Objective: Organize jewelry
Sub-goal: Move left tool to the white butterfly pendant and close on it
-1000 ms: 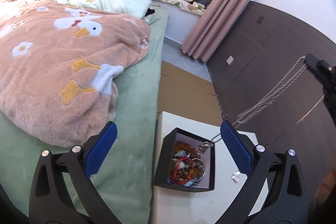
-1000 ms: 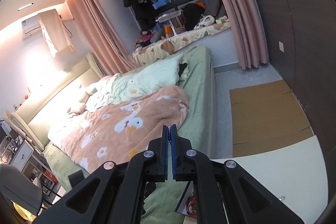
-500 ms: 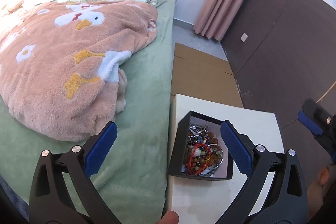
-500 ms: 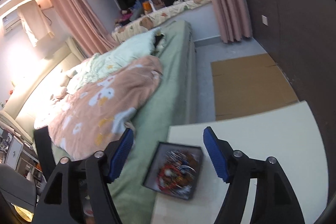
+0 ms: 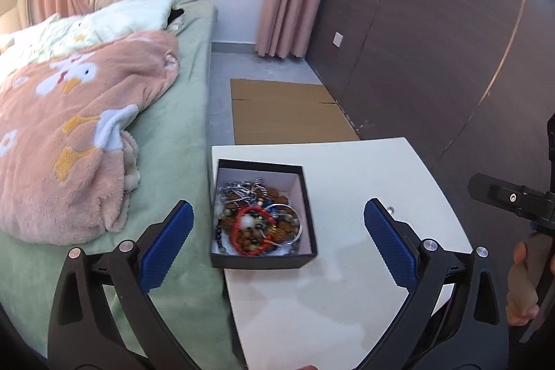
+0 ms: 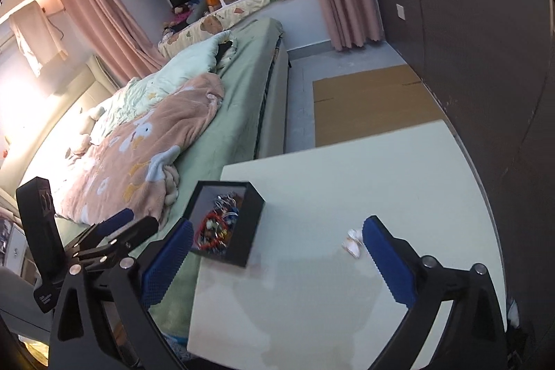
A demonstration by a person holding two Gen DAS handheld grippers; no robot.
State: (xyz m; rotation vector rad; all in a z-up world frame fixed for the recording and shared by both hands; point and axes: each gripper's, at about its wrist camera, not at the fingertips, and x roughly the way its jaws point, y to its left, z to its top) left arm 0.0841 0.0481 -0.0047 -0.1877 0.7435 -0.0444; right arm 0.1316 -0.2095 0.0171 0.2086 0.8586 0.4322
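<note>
A black open box (image 5: pixel 305 196) full of mixed jewelry (image 5: pixel 258 219), beads, a red bracelet and silver chains, sits at the left edge of a white table (image 5: pixel 364 175). It also shows in the right wrist view (image 6: pixel 249 231). My left gripper (image 5: pixel 274 243) is open and empty, hovering above the box. My right gripper (image 6: pixel 277 252) is open and empty above the table. A small white flower-shaped piece (image 6: pixel 352 243) lies on the table (image 6: pixel 347 169) beside the right finger (image 6: pixel 385 259). The left gripper also shows in the right wrist view (image 6: pixel 114 231).
A bed with a green sheet (image 5: pixel 166 134) and a pink duck blanket (image 5: pixel 69 113) lies against the table's left side. Flat cardboard (image 5: pixel 288 110) lies on the floor beyond the table. A dark wall panel (image 5: pixel 433 40) runs along the right.
The right gripper, shut on a silver chain a second ago, has opened; the chain now lies in the box. Both grippers have tilted down toward the table.
</note>
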